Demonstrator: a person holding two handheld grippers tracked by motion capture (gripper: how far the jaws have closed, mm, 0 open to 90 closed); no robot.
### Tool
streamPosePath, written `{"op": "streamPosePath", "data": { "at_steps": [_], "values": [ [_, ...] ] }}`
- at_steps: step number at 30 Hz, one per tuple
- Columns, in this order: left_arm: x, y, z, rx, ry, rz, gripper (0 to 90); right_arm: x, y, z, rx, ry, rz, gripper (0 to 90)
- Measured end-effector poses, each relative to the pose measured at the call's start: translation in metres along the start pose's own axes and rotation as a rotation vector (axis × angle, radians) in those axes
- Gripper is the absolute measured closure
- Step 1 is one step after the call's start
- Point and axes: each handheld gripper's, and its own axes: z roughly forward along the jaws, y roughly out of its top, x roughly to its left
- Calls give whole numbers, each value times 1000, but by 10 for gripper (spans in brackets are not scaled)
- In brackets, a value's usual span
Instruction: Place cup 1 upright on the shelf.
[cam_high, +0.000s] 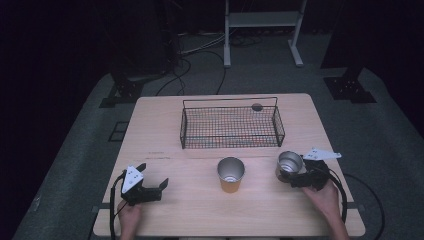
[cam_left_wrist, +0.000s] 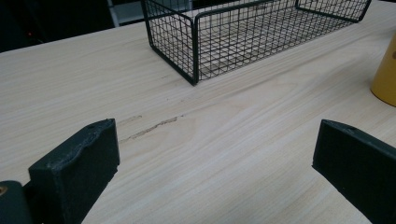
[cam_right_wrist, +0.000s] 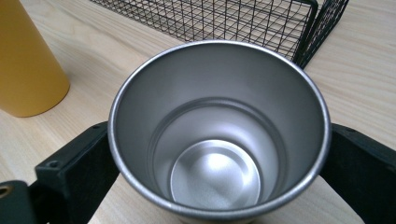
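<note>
A silver metal cup (cam_high: 289, 164) stands open-mouthed at the table's right front. My right gripper (cam_high: 296, 176) is shut on it, and in the right gripper view (cam_right_wrist: 219, 140) a black jaw presses each side of the empty silver cup (cam_right_wrist: 215, 154). Whether the cup rests on the wood or is lifted I cannot tell. A yellow cup (cam_high: 230, 176) stands upright at the front centre, also seen as the yellow cup (cam_right_wrist: 28, 65) to the left and the yellow cup (cam_left_wrist: 385, 74) at the right edge. My left gripper (cam_high: 154, 176) stands open at the front left, and between its jaws (cam_left_wrist: 217, 140) lies bare wood.
A black wire basket (cam_high: 230, 135) sits across the middle of the wooden table (cam_high: 200, 205), behind both cups; its corner (cam_left_wrist: 194, 46) faces the left gripper. A small dark round object (cam_high: 257, 106) lies by the basket's far rim. A metal stand (cam_high: 262, 20) and cables are on the floor beyond.
</note>
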Motion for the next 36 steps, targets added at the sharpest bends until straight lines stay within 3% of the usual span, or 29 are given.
{"op": "streamPosePath", "data": {
  "at_steps": [9,16,27,36],
  "values": [
    [0,0,0,0,0,0,0,-1,0,2,12,6,-7,126],
    [0,0,0,1,-1,-1,0,0,3,2,14,7,-17,162],
    [0,0,0,1,-2,0,0,2,7,-3,31,10,-25,175],
    [0,0,0,2,-2,0,0,10,14,-15,29,40,-44,176]
  ]
}}
